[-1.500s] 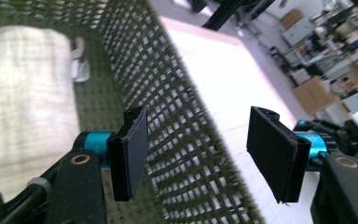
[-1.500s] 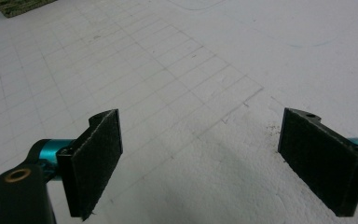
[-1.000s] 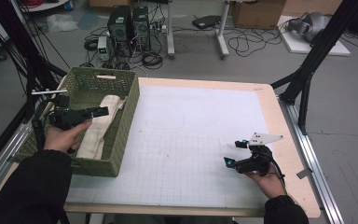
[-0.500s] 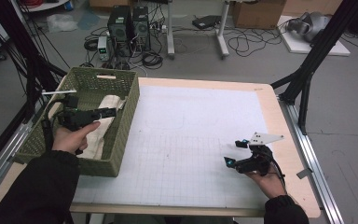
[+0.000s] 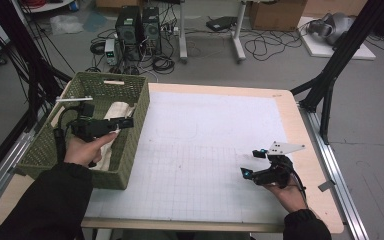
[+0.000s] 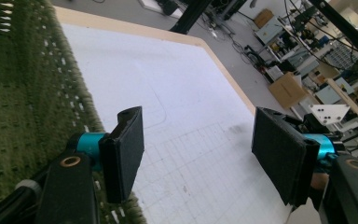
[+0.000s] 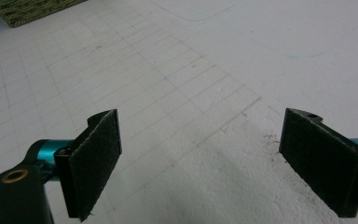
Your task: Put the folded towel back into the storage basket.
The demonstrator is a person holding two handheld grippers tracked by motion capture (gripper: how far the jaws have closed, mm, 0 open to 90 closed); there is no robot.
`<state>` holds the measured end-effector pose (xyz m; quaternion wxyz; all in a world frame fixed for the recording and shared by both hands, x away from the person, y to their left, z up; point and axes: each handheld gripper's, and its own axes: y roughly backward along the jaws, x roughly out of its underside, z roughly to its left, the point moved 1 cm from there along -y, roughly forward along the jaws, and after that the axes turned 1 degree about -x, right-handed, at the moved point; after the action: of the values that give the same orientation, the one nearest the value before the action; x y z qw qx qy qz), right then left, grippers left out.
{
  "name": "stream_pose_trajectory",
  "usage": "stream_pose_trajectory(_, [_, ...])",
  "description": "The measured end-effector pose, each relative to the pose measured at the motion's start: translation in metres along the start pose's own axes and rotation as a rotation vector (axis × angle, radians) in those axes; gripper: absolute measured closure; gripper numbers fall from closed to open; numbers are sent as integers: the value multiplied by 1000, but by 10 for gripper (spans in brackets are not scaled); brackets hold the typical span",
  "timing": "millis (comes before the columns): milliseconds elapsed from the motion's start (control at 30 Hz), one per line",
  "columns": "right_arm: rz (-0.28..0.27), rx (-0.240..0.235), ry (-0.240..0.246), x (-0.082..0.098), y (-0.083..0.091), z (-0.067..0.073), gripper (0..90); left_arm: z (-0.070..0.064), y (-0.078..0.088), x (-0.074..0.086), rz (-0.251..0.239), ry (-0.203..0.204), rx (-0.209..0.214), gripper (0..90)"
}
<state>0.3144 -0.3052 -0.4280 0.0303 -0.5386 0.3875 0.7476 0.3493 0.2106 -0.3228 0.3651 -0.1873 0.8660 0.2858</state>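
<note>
Biggest risk I see: the left claw (image 5: 126, 121) is hanging over the basket (image 5: 130, 150), right at its table-side wall, and the cloth (image 5: 111, 112) is down inside, below and behind it. If the hand dips for the cloth from this spot, a jaw could catch the woven rim and drag or tip the whole basket, or pinch wall and cloth together. The cable looping off the gripper could snag the rim too. Also the cloth is limp, so a shallow grab likely gets one layer and it slides out.

Claw state: left one is wide open, nothing between the pads (image 6: 126, 151), touching nothing. The right claw (image 5: 252, 162) is well away from the basket, low over the white mat (image 5: 205, 125) on the table, jaws wide, empty as well.
</note>
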Motion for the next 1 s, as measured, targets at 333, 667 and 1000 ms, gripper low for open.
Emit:
stream_pose_trajectory(333, [-5, -3, 5, -1, 0, 0, 120, -16, -17, 5, 32, -16, 25, 341])
stream_pose_trajectory(667, [-4, -2, 4, -1, 1, 0, 120, -27, -27, 7, 42, -42, 12, 339])
stream_pose_trajectory(1000, [-8, -2, 4, -1, 2, 1, 119, -35, -37, 12, 59, -80, -26, 336])
